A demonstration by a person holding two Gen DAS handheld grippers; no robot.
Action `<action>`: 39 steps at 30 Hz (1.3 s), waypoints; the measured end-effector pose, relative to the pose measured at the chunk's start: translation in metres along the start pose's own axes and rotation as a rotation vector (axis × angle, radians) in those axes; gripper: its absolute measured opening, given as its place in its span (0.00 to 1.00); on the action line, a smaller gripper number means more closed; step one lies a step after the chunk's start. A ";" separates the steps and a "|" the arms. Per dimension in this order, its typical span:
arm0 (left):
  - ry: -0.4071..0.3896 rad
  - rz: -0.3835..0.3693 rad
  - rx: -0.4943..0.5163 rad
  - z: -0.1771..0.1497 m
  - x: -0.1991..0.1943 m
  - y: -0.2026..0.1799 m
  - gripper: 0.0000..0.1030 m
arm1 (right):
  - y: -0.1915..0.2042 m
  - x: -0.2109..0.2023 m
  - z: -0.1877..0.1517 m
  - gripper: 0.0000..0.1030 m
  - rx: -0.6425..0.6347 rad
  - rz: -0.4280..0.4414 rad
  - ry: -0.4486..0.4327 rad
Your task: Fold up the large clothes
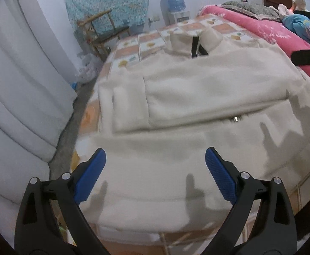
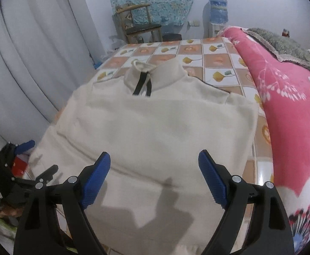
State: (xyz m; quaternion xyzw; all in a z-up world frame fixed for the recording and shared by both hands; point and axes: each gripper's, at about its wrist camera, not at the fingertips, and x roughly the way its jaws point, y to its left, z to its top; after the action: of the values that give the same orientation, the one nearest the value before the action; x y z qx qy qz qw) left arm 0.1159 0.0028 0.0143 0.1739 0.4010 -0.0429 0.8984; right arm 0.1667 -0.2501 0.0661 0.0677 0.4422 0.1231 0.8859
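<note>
A cream fleece jacket (image 1: 186,110) lies spread flat on the tiled table, collar at the far end, sleeves folded across its body. The same jacket (image 2: 155,123) fills the right wrist view, its black zipper (image 2: 142,85) running down from the collar. My left gripper (image 1: 156,155) hovers open above the jacket's near hem, with nothing between its blue pads (image 1: 218,176). My right gripper (image 2: 153,157) is also open over the lower part of the jacket and holds nothing. The left gripper (image 2: 25,161) shows at the left edge of the right wrist view.
The table (image 2: 214,48) carries an orange and white patterned cover. A pink floral blanket (image 2: 286,110) lies along its right side. White curtains (image 1: 16,85) hang at the left. A wooden chair (image 2: 142,25), teal cloth (image 1: 112,2) and water dispenser (image 2: 218,10) stand behind.
</note>
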 end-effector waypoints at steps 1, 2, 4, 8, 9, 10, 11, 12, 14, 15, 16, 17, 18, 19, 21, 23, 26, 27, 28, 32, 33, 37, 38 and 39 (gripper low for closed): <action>-0.015 -0.002 0.005 0.007 -0.001 0.003 0.88 | -0.001 0.001 0.007 0.80 0.002 0.009 0.005; -0.025 -0.009 0.008 0.013 -0.001 0.006 0.88 | -0.003 0.002 0.015 0.80 0.002 0.024 0.011; -0.062 -0.037 0.008 0.032 0.000 0.016 0.88 | -0.010 0.008 0.038 0.80 0.012 0.077 0.025; -0.148 -0.061 0.014 0.080 0.008 0.036 0.88 | -0.025 0.028 0.081 0.80 0.023 0.064 0.042; -0.177 -0.067 0.013 0.094 0.011 0.040 0.88 | -0.031 0.039 0.095 0.80 0.022 0.055 0.052; -0.196 -0.085 0.008 0.107 0.017 0.043 0.88 | -0.036 0.050 0.107 0.80 0.030 0.058 0.066; -0.204 -0.103 0.000 0.118 0.022 0.045 0.88 | -0.041 0.058 0.116 0.80 0.043 0.064 0.077; -0.213 -0.127 -0.020 0.134 0.033 0.048 0.88 | -0.048 0.068 0.126 0.80 0.064 0.075 0.089; -0.216 -0.181 -0.049 0.161 0.054 0.051 0.88 | -0.061 0.094 0.150 0.80 0.116 0.108 0.122; -0.208 -0.208 -0.069 0.178 0.070 0.050 0.88 | -0.068 0.110 0.163 0.80 0.147 0.126 0.144; -0.200 -0.231 -0.092 0.192 0.084 0.050 0.88 | -0.070 0.119 0.169 0.80 0.163 0.134 0.155; -0.181 -0.271 -0.106 0.206 0.101 0.047 0.88 | -0.076 0.136 0.181 0.80 0.196 0.147 0.176; -0.164 -0.287 -0.121 0.213 0.113 0.044 0.88 | -0.079 0.144 0.185 0.80 0.211 0.154 0.186; -0.140 -0.304 -0.146 0.224 0.129 0.040 0.88 | -0.083 0.159 0.192 0.80 0.236 0.170 0.209; -0.087 -0.344 -0.165 0.239 0.157 0.030 0.79 | -0.087 0.184 0.201 0.80 0.272 0.183 0.242; -0.033 -0.364 -0.193 0.249 0.181 0.021 0.74 | -0.086 0.200 0.205 0.78 0.278 0.186 0.265; 0.023 -0.394 -0.212 0.253 0.208 0.009 0.64 | -0.081 0.218 0.210 0.72 0.243 0.151 0.276; 0.053 -0.412 -0.216 0.255 0.218 0.005 0.54 | -0.079 0.223 0.210 0.66 0.226 0.135 0.281; 0.070 -0.422 -0.222 0.256 0.224 0.004 0.42 | -0.079 0.226 0.210 0.57 0.220 0.132 0.288; 0.076 -0.451 -0.205 0.251 0.225 -0.001 0.13 | -0.073 0.224 0.205 0.24 0.190 0.147 0.292; 0.059 -0.453 -0.192 0.249 0.218 0.000 0.11 | -0.069 0.216 0.203 0.19 0.160 0.137 0.271; -0.010 -0.477 -0.121 0.242 0.180 0.005 0.09 | -0.054 0.178 0.195 0.15 0.052 0.127 0.195; -0.026 -0.477 -0.104 0.238 0.171 0.007 0.08 | -0.051 0.168 0.192 0.15 0.029 0.127 0.181; -0.044 -0.479 -0.082 0.234 0.158 0.008 0.08 | -0.047 0.157 0.188 0.15 -0.001 0.130 0.167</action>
State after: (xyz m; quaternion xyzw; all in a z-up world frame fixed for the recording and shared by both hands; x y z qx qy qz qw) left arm 0.3894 -0.0609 0.0448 0.0366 0.4123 -0.2421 0.8775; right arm 0.4152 -0.2539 0.0482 0.0852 0.5089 0.1856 0.8363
